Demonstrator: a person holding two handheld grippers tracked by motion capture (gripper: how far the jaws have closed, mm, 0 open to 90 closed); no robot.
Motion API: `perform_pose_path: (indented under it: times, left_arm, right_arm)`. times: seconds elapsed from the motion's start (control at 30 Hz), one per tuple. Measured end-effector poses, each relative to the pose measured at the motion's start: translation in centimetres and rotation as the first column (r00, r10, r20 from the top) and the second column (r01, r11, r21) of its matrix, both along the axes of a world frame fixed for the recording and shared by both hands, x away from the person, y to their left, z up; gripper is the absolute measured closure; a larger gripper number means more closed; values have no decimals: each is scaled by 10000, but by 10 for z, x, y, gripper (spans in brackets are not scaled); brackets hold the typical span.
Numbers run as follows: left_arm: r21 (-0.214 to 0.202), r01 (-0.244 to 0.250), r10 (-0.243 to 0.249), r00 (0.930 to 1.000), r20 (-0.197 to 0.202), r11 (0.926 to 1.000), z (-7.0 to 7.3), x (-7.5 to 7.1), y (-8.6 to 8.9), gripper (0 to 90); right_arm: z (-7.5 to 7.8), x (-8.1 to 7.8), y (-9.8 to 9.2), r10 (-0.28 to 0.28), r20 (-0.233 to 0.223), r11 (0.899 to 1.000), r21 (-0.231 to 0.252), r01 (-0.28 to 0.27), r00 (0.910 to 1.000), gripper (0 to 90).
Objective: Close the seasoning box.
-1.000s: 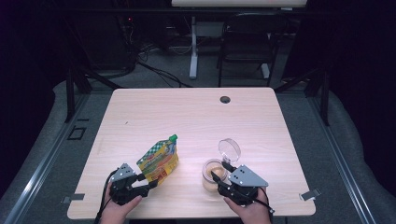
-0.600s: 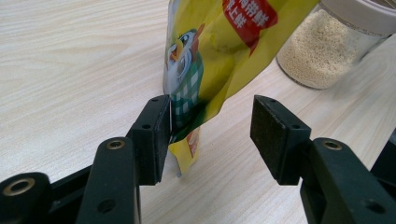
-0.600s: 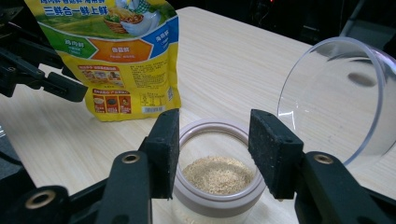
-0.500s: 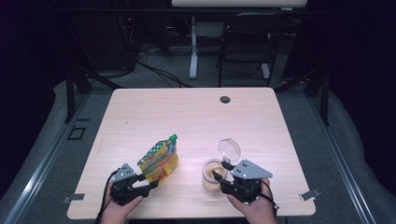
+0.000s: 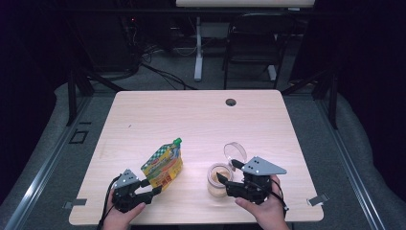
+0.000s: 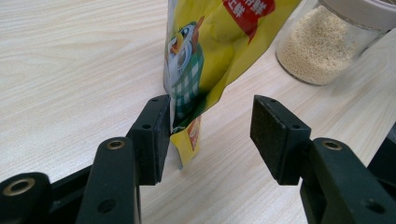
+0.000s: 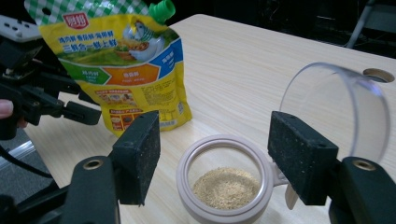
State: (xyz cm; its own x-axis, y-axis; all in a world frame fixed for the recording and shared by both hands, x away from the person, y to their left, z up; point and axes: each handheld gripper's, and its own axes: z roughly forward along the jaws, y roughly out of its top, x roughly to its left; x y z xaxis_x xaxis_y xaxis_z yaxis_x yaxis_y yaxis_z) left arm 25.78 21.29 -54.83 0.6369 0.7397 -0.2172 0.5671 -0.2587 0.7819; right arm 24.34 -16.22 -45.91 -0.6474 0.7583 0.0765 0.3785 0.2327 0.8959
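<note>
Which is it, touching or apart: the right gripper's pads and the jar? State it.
Apart. The right gripper view shows the right gripper open, both pads clear above the jar rim.

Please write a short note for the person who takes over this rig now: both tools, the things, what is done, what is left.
Left tool: open around the bottom corner of the yellow pouch; one pad touches, no grip.
Right tool: jaws just opened, empty, above the jar.
Done: the jar's clear lid is flipped open; the jar holds some granules.
Left, probably: grip the pouch, remove its green cap, pour into the jar, close the lid.
</note>
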Motion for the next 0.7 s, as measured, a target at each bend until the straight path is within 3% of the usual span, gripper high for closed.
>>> perform_pose_path:
  times: [0.3, 0.43, 0.7]
  left_arm:
    - [-27, -6, 6, 10000, -9, 10000, 0, -1, 0, 480]
    - [45, 34, -34, 10000, -23, 10000, 0, -1, 0, 480]
    - [12, -18, 18, 10000, 15, 10000, 0, -2, -1, 481]
  right_arm:
    - [12, 3, -19, -375, 20, 9993, 84, 375, 9993, 367]
    - [12, 5, -26, -560, 10, 9983, -169, 560, 9984, 393]
    - [11, 9, -35, -1084, -24, 9941, -41, 1084, 9941, 401]
